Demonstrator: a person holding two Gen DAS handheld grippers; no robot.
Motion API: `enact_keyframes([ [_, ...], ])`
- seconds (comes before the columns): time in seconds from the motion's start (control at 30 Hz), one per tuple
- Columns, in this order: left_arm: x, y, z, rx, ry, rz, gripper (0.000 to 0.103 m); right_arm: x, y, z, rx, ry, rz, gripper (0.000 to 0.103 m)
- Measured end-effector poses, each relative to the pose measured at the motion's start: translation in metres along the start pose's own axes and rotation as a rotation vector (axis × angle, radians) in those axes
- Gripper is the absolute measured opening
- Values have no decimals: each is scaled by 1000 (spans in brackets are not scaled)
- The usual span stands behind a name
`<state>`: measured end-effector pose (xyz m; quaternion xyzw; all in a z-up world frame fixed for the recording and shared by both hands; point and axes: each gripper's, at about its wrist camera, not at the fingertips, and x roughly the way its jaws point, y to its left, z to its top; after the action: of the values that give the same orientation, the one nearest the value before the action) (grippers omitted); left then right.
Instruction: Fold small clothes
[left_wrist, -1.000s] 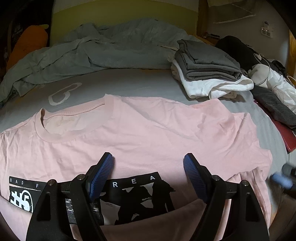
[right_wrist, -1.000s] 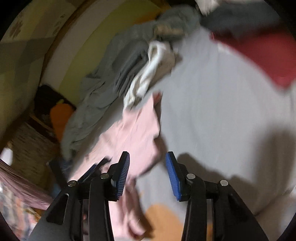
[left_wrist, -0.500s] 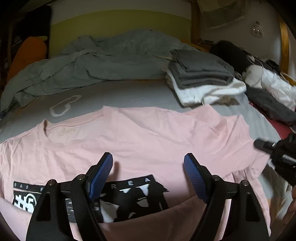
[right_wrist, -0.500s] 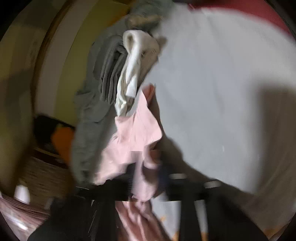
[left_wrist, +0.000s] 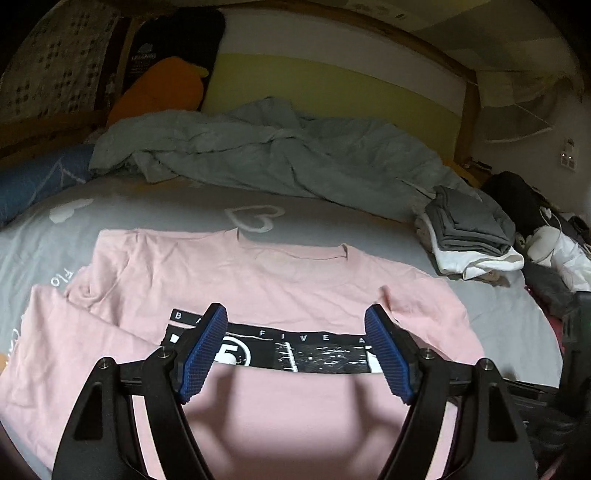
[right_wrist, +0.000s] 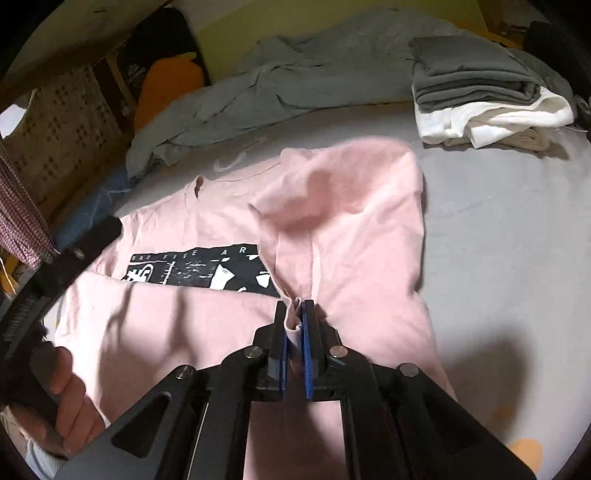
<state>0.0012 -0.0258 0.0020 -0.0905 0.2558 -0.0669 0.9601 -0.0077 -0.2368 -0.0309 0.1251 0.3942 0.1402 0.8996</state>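
Note:
A pink T-shirt (left_wrist: 277, 280) with a black-and-white chest print lies front up on the grey bed sheet (left_wrist: 166, 210), its lower part folded up over the print's bottom. My left gripper (left_wrist: 295, 317) hovers over the print; its jaws are wide and closing a little, with nothing between them. My right gripper (right_wrist: 294, 306) is shut on a bunched piece of the T-shirt (right_wrist: 177, 325), and the shirt's right side (right_wrist: 354, 221) is lifted and drawn in over the body. A hand (right_wrist: 70, 417) holds the left tool at the lower left of the right wrist view.
A stack of folded grey and white clothes (left_wrist: 469, 236) sits at the right of the bed. A crumpled grey blanket (left_wrist: 258, 158) lies behind the shirt. Loose dark and white garments (left_wrist: 554, 247) are piled at the far right. An orange plush (left_wrist: 159, 88) leans at the headboard.
My right gripper shut on the shirt's right side and carried it inward over the body. My left gripper swung left along the shirt, staying wide.

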Motion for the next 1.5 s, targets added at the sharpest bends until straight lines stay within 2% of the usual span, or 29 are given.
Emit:
enact_keyframes([
  [0.03,4,1,2,-13,18,-25,75,-2,-4,0,20,-1,18,12],
  [0.1,13,-2,8,-27,68,-105,75,-5,-18,0,79,0,47,12],
  [0.2,30,-16,13,0,160,-212,76,-14,-26,-8,131,9,107,15],
  [0.27,44,-25,15,-2,223,-277,76,-23,-24,-14,140,13,161,34],
  [0.3,53,-29,15,-12,255,-304,76,-26,-23,-16,134,14,187,37],
  [0.4,73,-41,17,-23,293,-313,75,-37,-20,-17,112,-13,195,40],
  [0.47,92,-48,23,-39,318,-316,67,-45,-21,-17,130,-77,150,40],
  [0.53,114,-48,28,-87,378,-311,55,-55,-25,-17,146,-153,68,40],
  [0.6,131,-45,32,-138,411,-324,50,-56,-25,-17,130,-180,-14,36],
  [0.7,145,-49,35,-106,439,-289,1,-39,-20,-19,87,-97,-85,28],
  [0.73,143,-50,36,-87,418,-268,0,-32,-18,-21,71,-68,-136,24],
  [0.8,135,-52,39,-33,347,-206,0,-36,-21,-23,74,-69,-157,22],
  [0.87,132,-54,42,16,324,-173,0,-44,-24,-25,99,-78,-136,22],
  [0.9,132,-53,42,19,328,-174,0,-47,-26,-27,106,-80,-128,22],
  [0.97,135,-49,41,-1,363,-226,0,-52,-31,-36,119,-77,-104,22],
  [1.0,138,-45,39,-25,400,-272,10,-54,-33,-41,124,-76,-93,22],
  [1.03,141,-43,37,-48,436,-315,38,-55,-35,-44,129,-73,-91,22],
  [1.07,144,-42,34,-76,464,-353,53,-56,-36,-46,133,-71,-83,22],
  [1.1,145,-42,33,-94,469,-370,62,-58,-34,-45,131,-68,-80,22],
  [1.2,147,-47,28,-100,483,-373,62,-58,-33,-41,131,-86,-81,22],
  [1.23,147,-49,28,-91,477,-364,56,-64,-32,-40,133,-117,-83,22],
  [1.27,148,-52,28,-71,463,-350,43,-69,-31,-38,127,-150,-77,22],
  [1.3,148,-56,28,-45,453,-332,9,-72,-27,-34,107,-176,-60,22],
  [1.33,149,-59,28,-24,452,-314,1,-73,-23,-30,87,-187,-42,22],
  [1.43,146,-60,33,-29,402,-278,1,-62,-7,-20,34,-194,-16,22],
  [1.5,140,-59,37,-36,355,-264,1,-46,1,-20,10,-151,6,22],
])
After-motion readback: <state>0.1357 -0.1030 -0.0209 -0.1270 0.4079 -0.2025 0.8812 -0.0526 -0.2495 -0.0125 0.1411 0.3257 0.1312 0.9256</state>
